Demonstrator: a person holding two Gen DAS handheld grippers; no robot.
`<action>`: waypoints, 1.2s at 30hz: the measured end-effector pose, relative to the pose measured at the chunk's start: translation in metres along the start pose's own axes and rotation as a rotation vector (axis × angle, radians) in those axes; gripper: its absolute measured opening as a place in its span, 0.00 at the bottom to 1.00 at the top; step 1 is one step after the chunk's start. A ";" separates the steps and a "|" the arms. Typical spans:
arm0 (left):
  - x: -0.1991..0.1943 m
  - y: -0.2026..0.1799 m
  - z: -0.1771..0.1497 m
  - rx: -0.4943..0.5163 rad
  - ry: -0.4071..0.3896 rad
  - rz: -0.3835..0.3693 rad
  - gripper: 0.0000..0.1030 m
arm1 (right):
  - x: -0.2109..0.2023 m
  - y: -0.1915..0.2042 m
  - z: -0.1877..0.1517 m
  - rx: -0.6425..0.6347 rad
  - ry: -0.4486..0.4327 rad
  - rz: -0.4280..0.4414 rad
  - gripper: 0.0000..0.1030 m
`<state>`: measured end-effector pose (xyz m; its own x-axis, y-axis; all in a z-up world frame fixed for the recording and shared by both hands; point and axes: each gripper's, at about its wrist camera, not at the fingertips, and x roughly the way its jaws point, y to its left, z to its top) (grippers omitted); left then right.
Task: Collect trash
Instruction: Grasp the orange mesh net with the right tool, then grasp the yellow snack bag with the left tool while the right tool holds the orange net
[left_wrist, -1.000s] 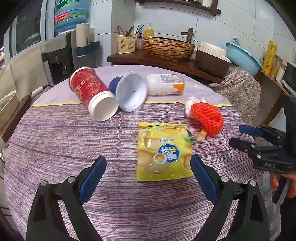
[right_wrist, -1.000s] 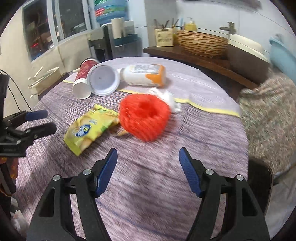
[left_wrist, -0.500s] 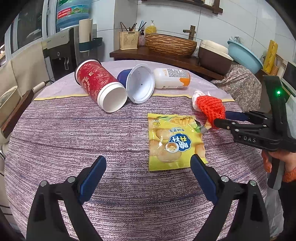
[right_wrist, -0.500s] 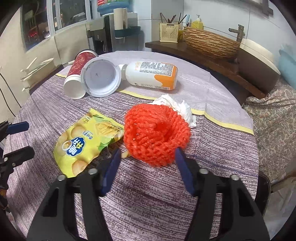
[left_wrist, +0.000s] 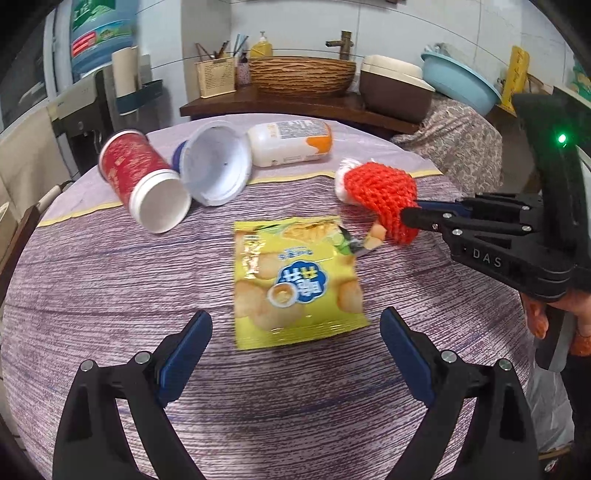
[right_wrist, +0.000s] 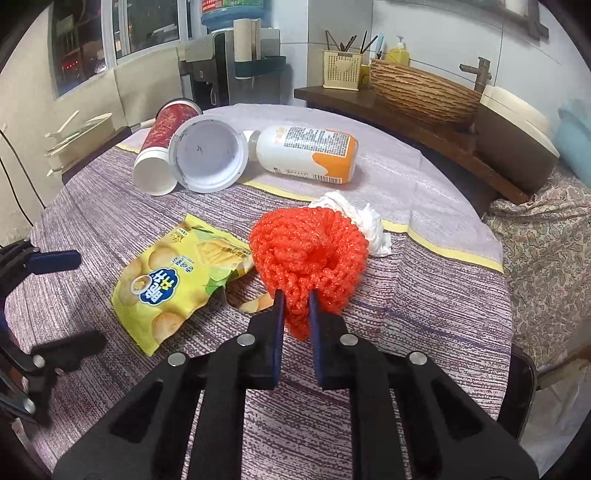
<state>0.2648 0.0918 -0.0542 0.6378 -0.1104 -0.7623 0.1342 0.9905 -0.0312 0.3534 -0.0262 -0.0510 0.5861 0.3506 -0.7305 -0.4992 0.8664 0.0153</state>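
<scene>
An orange-red foam fruit net (right_wrist: 308, 254) lies on the round table beside a crumpled white tissue (right_wrist: 354, 214). My right gripper (right_wrist: 295, 301) is shut on the near edge of the net; it also shows in the left wrist view (left_wrist: 413, 218), pinching the net (left_wrist: 380, 192). A yellow chip bag (left_wrist: 295, 280) lies flat in the middle, just beyond my open, empty left gripper (left_wrist: 295, 339). A red paper cup (left_wrist: 142, 181), a white lid (left_wrist: 216, 170) and a white-orange bottle (left_wrist: 290, 144) lie on their sides at the far side.
The table has a purple striped cloth (left_wrist: 110, 295). Behind it a wooden counter (left_wrist: 295, 105) carries a woven basket (left_wrist: 301, 75), a brown pot and a blue basin. A water dispenser (right_wrist: 221, 70) stands at the back left. A chair with patterned fabric (right_wrist: 546, 251) stands at the right.
My right gripper moved up to the fruit net and closed on its near edge. My left gripper stayed open and drew slightly closer to the chip bag.
</scene>
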 end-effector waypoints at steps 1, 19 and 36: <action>0.004 -0.003 0.001 0.005 0.013 -0.009 0.89 | -0.002 0.000 0.000 0.001 -0.005 0.001 0.13; 0.051 -0.024 0.027 0.055 0.087 0.092 0.66 | -0.046 -0.009 -0.004 0.019 -0.074 0.020 0.13; 0.045 -0.008 0.022 -0.028 0.058 0.002 0.03 | -0.050 -0.016 -0.015 0.038 -0.078 0.035 0.13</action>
<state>0.3090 0.0767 -0.0745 0.5926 -0.1045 -0.7987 0.1110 0.9927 -0.0475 0.3223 -0.0628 -0.0252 0.6173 0.4062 -0.6738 -0.4964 0.8655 0.0671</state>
